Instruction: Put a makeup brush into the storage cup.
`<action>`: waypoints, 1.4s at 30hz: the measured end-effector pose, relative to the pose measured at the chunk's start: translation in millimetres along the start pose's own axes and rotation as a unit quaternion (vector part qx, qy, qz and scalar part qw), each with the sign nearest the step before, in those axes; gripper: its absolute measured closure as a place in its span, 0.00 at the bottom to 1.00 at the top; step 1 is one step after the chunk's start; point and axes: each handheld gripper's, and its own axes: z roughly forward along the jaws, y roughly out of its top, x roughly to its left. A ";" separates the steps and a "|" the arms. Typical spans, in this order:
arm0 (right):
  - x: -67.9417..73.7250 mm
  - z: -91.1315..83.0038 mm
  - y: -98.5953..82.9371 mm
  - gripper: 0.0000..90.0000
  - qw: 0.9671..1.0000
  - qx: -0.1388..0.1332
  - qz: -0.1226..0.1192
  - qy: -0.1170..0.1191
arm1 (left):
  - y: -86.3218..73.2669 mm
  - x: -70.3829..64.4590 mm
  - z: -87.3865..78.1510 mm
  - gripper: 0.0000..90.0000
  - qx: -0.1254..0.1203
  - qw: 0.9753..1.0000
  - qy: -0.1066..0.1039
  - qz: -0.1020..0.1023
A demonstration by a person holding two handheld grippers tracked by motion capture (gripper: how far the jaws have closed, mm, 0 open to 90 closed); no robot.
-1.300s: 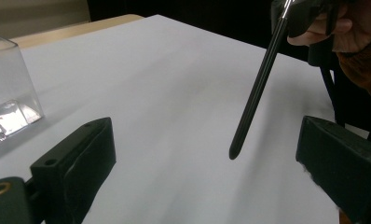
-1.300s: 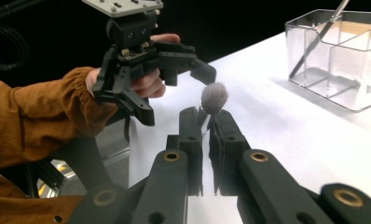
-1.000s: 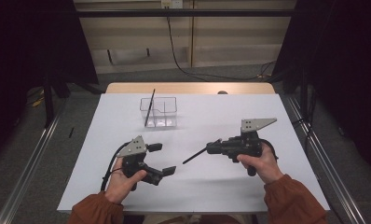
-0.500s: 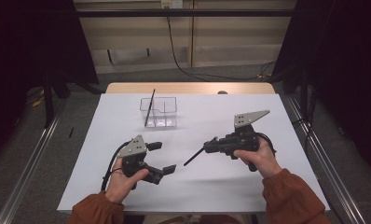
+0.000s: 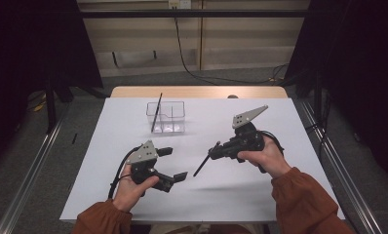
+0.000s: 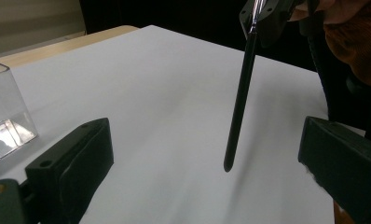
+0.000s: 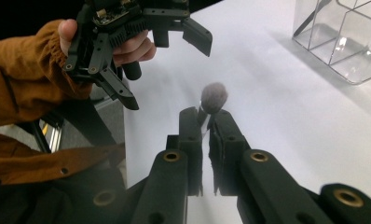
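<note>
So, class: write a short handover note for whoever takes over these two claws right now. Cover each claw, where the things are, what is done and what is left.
Right claw: shut on a slim black brush, held off the table with its handle end pointing down at the white table.
Left claw: open, holding nothing, low over the table near the brush.
Clear organizer: at the far side of the table, with one dark stick already leaning in its left compartment.
Done: brush picked up.
Left: probably carry the brush to the organizer and drop it into a compartment; the left claw is free to help.
</note>
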 end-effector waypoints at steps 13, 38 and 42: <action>3.3 8.5 20.2 0.93 0.997 0.069 -0.016 0.001 | 4.5 -2.7 15.2 0.03 0.003 1.000 -0.009 0.005; 8.1 26.5 33.0 0.93 0.984 0.178 -0.015 -0.014 | 4.8 -9.8 33.8 0.04 0.011 0.999 -0.028 0.016; 7.5 27.1 33.2 0.93 0.984 0.178 -0.013 -0.013 | 5.1 -11.3 37.4 0.05 0.007 1.000 -0.027 0.012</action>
